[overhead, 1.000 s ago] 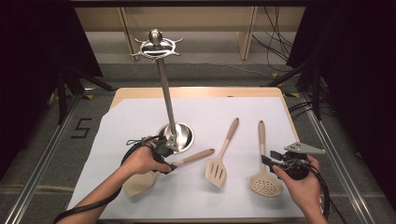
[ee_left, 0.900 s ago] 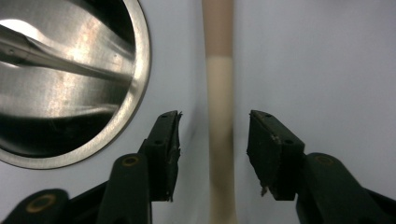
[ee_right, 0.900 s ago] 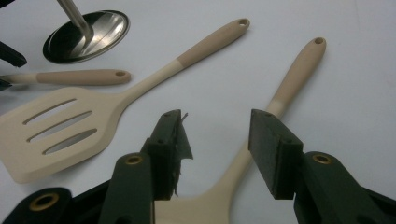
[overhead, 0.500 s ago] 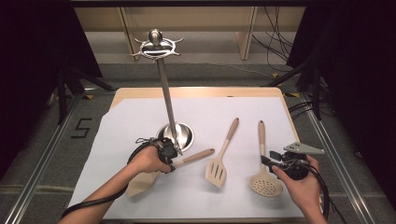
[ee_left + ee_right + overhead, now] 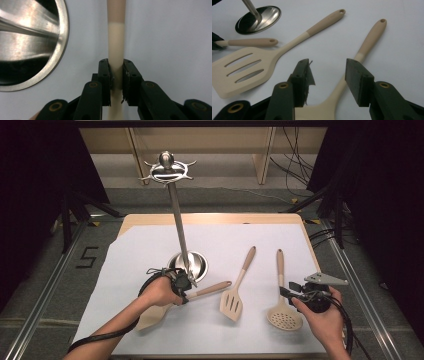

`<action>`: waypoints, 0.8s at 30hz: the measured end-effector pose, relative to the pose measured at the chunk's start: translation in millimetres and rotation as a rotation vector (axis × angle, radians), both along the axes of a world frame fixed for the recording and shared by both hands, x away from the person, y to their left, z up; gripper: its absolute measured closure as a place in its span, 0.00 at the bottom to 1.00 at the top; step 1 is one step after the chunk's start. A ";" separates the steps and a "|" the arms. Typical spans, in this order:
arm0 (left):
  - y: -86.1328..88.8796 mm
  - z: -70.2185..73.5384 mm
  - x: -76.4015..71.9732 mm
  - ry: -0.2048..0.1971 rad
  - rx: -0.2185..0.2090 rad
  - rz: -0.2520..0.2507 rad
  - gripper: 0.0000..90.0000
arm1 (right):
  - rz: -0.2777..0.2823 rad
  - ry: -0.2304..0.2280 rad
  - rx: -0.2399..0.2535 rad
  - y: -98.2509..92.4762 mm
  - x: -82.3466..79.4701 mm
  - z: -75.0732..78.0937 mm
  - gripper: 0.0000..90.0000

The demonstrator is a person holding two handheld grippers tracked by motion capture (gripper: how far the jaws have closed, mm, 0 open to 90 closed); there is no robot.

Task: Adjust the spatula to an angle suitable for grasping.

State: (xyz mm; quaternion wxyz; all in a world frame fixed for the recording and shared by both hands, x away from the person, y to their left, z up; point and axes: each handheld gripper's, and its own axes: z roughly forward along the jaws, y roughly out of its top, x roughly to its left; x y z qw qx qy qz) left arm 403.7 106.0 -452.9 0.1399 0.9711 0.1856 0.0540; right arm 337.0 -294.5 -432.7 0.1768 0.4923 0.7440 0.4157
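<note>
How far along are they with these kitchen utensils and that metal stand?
Nothing hangs on the stand yet. In hand: the left gripper has just been closing on the spatula's handle. The right gripper is open over the skimmer. The slotted turner lies untouched.

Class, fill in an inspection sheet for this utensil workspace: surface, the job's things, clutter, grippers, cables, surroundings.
Surface: white sheet over a wooden table.
Job's things: beige spatula lying near the steel hanging stand; slotted turner and round skimmer lie flat to its right.
Clutter: nothing seen.
Grippers: left gripper has just been closing, pads on the spatula's neck; right gripper open, jaws either side of the skimmer's neck, not pressing.
Cables: black cable trails from each gripper along the forearm; loose cables on the floor at far right.
Surroundings: black curtains both sides, a floor mark "5" at left.
</note>
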 end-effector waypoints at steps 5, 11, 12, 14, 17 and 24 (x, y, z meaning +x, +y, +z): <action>13.0 9.6 -6.8 -0.042 -0.125 0.046 0.87 | 0.001 -0.004 -0.002 0.0 0.3 0.2 0.61; 34.9 27.1 -20.8 -0.128 -0.282 0.119 0.87 | -0.007 -0.002 -0.005 0.2 -0.4 0.8 0.61; 43.0 33.4 -27.4 -0.172 -0.343 0.146 0.87 | -0.006 -0.004 -0.006 0.2 -0.2 0.8 0.61; 51.1 37.8 -32.0 -0.211 -0.399 0.178 0.87 | -0.003 -0.007 -0.005 0.4 -0.1 0.7 0.61; 58.9 42.8 -38.2 -0.247 -0.440 0.202 0.87 | -0.006 -0.009 -0.012 0.3 -0.3 1.0 0.61; 84.5 52.2 -56.5 -0.319 -0.660 0.299 0.87 | -0.008 -0.008 -0.010 0.3 -0.1 0.9 0.61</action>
